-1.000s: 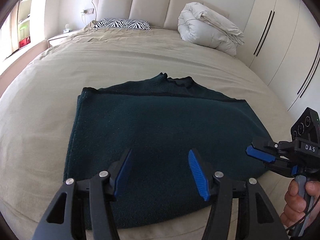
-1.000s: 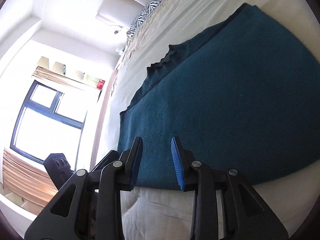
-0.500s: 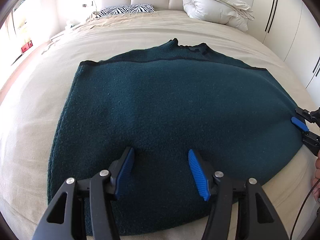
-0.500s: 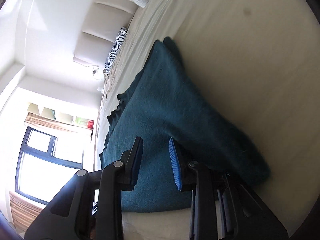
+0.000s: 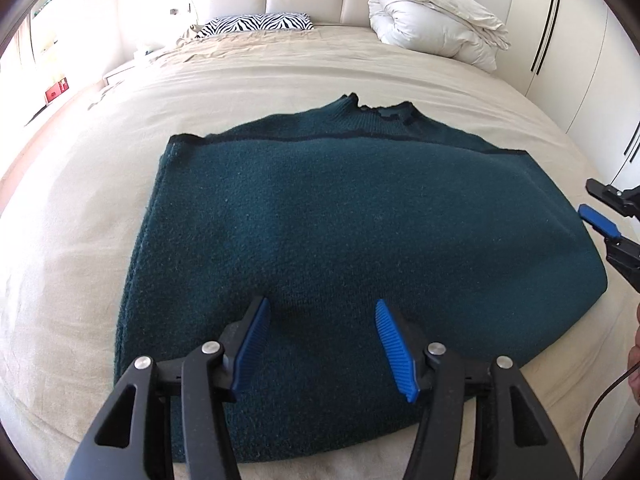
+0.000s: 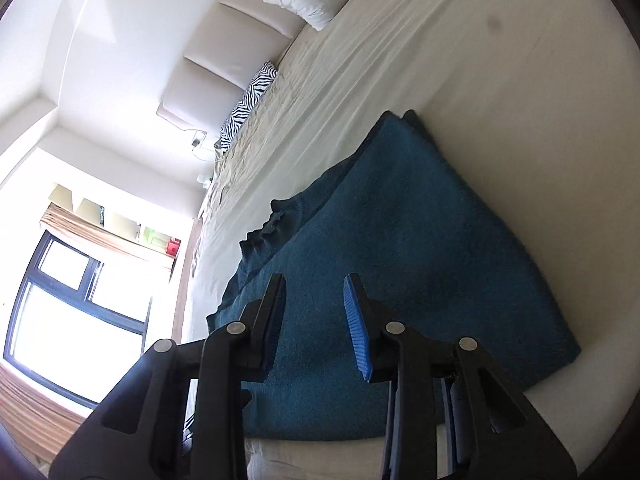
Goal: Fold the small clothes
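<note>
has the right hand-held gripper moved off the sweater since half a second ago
Yes. In the left wrist view the right hand-held gripper has drawn back rightward: its blue pad now sits just off the sweater edge, over the bed, jaws open.

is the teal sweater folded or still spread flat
Folded, at least once: the sweater lies on the bed as a compact block, a top layer ending short of the collar, no sleeves showing.

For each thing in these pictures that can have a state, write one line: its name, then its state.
Sweater: folded, lying flat on the bed.
Duvet: rolled up by the headboard.
Left gripper: open, empty, over the sweater.
Right gripper: open, empty.
</note>
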A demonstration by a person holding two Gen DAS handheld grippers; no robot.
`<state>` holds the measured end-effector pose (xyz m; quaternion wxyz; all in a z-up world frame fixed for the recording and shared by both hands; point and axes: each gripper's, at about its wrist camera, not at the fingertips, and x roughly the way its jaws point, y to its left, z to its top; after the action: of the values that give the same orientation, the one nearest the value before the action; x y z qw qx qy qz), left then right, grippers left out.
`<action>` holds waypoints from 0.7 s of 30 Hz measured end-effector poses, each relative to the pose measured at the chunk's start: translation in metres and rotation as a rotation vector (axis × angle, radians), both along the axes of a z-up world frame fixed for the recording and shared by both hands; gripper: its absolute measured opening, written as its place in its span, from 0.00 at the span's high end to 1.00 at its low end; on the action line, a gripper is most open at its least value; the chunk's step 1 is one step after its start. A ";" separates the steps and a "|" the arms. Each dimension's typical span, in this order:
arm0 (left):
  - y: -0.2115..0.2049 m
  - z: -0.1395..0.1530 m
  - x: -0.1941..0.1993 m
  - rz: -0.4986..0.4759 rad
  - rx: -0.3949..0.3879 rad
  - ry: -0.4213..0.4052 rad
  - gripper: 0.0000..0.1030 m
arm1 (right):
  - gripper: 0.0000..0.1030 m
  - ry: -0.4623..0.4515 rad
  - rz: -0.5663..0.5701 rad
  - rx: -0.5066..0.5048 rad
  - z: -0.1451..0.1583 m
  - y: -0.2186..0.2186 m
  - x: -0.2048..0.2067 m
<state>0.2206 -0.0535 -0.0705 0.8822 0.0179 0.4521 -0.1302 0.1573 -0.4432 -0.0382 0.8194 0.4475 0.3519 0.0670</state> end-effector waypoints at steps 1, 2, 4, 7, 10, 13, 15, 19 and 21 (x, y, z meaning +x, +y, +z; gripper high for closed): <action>0.001 0.008 0.003 0.001 -0.007 -0.024 0.42 | 0.71 -0.003 0.033 0.007 0.000 0.014 0.012; 0.001 0.016 0.009 0.000 -0.016 -0.043 0.42 | 0.71 -0.003 0.062 0.016 -0.001 0.030 0.026; 0.002 0.024 0.028 0.001 -0.040 -0.057 0.41 | 0.71 -0.003 0.113 0.044 -0.003 0.053 0.051; 0.005 0.025 0.065 0.020 -0.059 -0.069 0.41 | 0.71 0.011 0.167 0.108 -0.012 0.083 0.085; 0.010 0.014 0.095 0.050 -0.087 -0.046 0.41 | 0.71 0.024 0.221 0.152 -0.023 0.111 0.115; 0.020 -0.007 0.115 0.082 -0.090 0.006 0.41 | 0.71 0.054 0.248 0.169 -0.038 0.131 0.141; 0.030 -0.016 0.117 0.080 -0.139 0.011 0.41 | 0.73 0.084 0.225 0.157 -0.053 0.128 0.153; 0.039 -0.020 0.113 0.052 -0.193 -0.010 0.41 | 0.78 0.040 0.156 0.243 -0.069 0.089 0.155; 0.043 -0.022 0.111 0.050 -0.222 -0.013 0.41 | 0.78 0.005 0.097 0.248 -0.069 0.064 0.149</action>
<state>0.3318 -0.0106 -0.0929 0.8847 -0.0905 0.4295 -0.1571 0.3058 -0.3796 -0.1070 0.7527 0.5281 0.3641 0.1484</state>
